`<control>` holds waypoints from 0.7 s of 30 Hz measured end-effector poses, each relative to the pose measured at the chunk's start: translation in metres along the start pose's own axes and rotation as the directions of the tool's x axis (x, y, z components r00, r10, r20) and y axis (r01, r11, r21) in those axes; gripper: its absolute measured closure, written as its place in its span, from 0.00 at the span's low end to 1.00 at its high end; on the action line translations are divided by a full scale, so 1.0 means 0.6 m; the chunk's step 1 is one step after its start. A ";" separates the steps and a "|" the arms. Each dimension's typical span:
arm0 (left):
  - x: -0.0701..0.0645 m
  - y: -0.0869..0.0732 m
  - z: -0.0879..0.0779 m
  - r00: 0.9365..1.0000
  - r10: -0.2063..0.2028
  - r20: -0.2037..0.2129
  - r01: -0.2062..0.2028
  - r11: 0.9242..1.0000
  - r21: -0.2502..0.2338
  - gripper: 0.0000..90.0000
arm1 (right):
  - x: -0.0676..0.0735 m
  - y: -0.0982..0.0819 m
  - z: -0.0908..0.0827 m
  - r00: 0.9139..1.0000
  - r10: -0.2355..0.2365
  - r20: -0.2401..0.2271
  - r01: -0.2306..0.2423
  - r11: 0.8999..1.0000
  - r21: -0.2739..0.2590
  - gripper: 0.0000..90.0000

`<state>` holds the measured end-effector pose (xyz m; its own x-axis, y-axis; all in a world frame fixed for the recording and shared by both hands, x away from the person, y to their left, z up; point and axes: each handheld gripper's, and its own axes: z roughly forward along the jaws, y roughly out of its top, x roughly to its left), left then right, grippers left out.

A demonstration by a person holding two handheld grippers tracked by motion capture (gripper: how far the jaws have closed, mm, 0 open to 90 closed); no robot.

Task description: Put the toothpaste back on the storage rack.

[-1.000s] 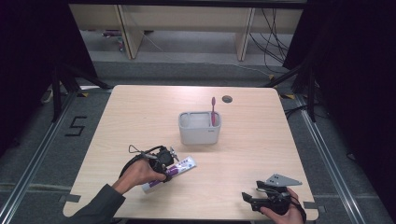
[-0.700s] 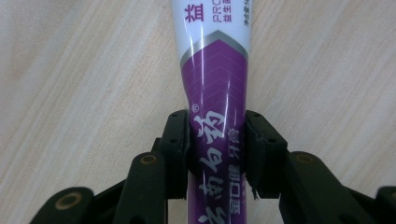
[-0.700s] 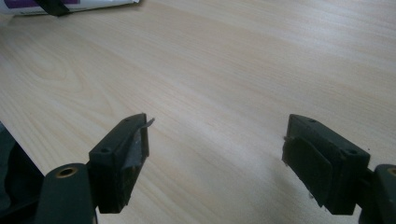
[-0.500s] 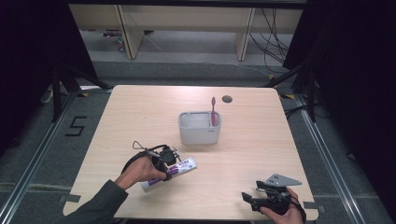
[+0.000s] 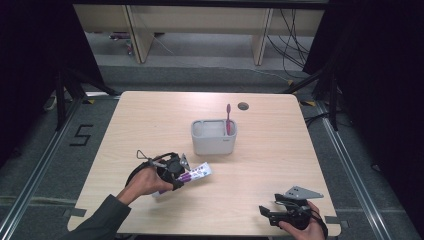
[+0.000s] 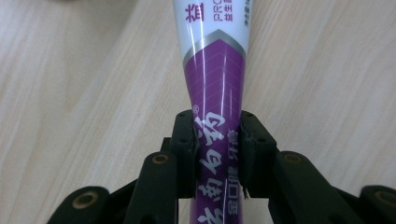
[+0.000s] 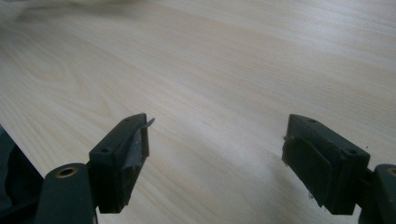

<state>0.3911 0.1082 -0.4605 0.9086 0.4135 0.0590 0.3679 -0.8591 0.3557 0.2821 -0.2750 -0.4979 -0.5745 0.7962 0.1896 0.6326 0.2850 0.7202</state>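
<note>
A purple-and-white toothpaste tube (image 5: 198, 173) lies flat on the wooden table (image 5: 280, 150), left of centre near the front. My left gripper (image 5: 181, 175) is shut on its purple end. In the left gripper view both pads press the tube (image 6: 217, 70) from either side at my left gripper (image 6: 217, 135); the jaws have just been closing on it. My right gripper (image 5: 265, 214) rests at the front right edge, open. In its own view my right gripper (image 7: 217, 144) has bare table between its jaws.
A grey holder (image 5: 214, 142) stands at the table's centre with a pink toothbrush (image 5: 228, 117) upright in its right side. A small round hole (image 5: 243, 106) sits behind it. Dark curtains flank the table.
</note>
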 end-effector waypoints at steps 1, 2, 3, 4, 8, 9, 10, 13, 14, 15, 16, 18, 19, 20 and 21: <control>0.002 -0.001 -0.005 1.000 -0.006 -0.003 0.006 1.000 -0.027 0.78 | 0.000 0.000 0.000 1.000 0.000 0.001 0.000 1.000 0.000 0.26; 0.003 -0.002 -0.010 1.000 -0.012 -0.011 0.012 0.998 -0.056 0.78 | 0.000 0.000 0.001 1.000 0.005 0.005 -0.005 1.000 -0.003 0.26; 0.006 -0.004 -0.017 1.000 -0.016 -0.016 0.015 0.996 -0.091 0.78 | -0.001 -0.001 0.001 1.000 0.000 0.008 0.000 1.000 0.000 0.26; 0.006 -0.005 -0.021 0.999 -0.026 -0.019 0.024 0.991 -0.128 0.78 | -0.001 -0.001 0.000 1.000 -0.009 0.019 0.009 1.000 -0.007 0.26; 0.009 -0.007 -0.032 0.999 -0.035 -0.025 0.029 0.977 -0.213 0.78 | 0.002 -0.001 0.000 1.000 0.020 0.008 -0.020 1.000 0.000 0.26; 0.010 -0.009 -0.035 0.999 -0.042 -0.025 0.035 0.972 -0.233 0.78 | 0.003 -0.001 0.000 1.000 0.022 0.007 -0.022 1.000 0.001 0.26; 0.013 -0.009 -0.038 0.998 -0.050 -0.026 0.042 0.968 -0.249 0.78 | 0.002 -0.001 0.000 1.000 0.020 0.009 -0.020 1.000 -0.001 0.26; 0.017 -0.012 -0.047 0.999 -0.049 -0.022 0.040 0.953 -0.299 0.78 | 0.001 0.000 0.000 1.000 0.022 0.004 -0.022 1.000 -0.001 0.26; 0.016 -0.012 -0.050 0.998 -0.057 -0.019 0.049 0.949 -0.313 0.78 | -0.002 0.000 -0.002 1.000 -0.007 0.025 0.007 1.000 0.000 0.26; 0.016 -0.013 -0.053 0.998 -0.059 -0.016 0.051 0.944 -0.327 0.78 | -0.002 0.000 -0.003 1.000 -0.005 0.025 0.005 1.000 0.000 0.26; 0.016 -0.013 -0.057 0.998 -0.055 -0.024 0.044 0.937 -0.347 0.78 | 0.000 0.000 -0.001 1.000 0.013 0.006 -0.013 1.000 -0.005 0.26; 0.017 -0.013 -0.062 0.998 -0.063 -0.012 0.054 0.925 -0.376 0.78 | 0.002 0.000 0.000 1.000 0.029 0.005 -0.029 1.000 0.002 0.26; 0.017 -0.013 -0.064 0.997 -0.072 -0.015 0.061 0.918 -0.392 0.78 | 0.002 0.000 -0.001 1.000 0.020 0.017 -0.020 1.000 0.006 0.26; 0.017 -0.013 -0.066 0.997 -0.077 -0.023 0.061 0.911 -0.408 0.78 | 0.001 0.000 -0.001 1.000 0.017 0.017 -0.017 1.000 0.005 0.26; 0.018 -0.012 -0.069 0.997 -0.078 -0.022 0.061 0.904 -0.424 0.78 | 0.002 0.000 -0.001 1.000 0.017 0.017 -0.017 1.000 0.005 0.26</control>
<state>0.3899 0.1314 -0.4241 0.8725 0.4859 0.0518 0.3043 -0.6232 0.7205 0.2811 -0.2743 -0.4976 -0.5551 0.8097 0.1902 0.6445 0.2743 0.7137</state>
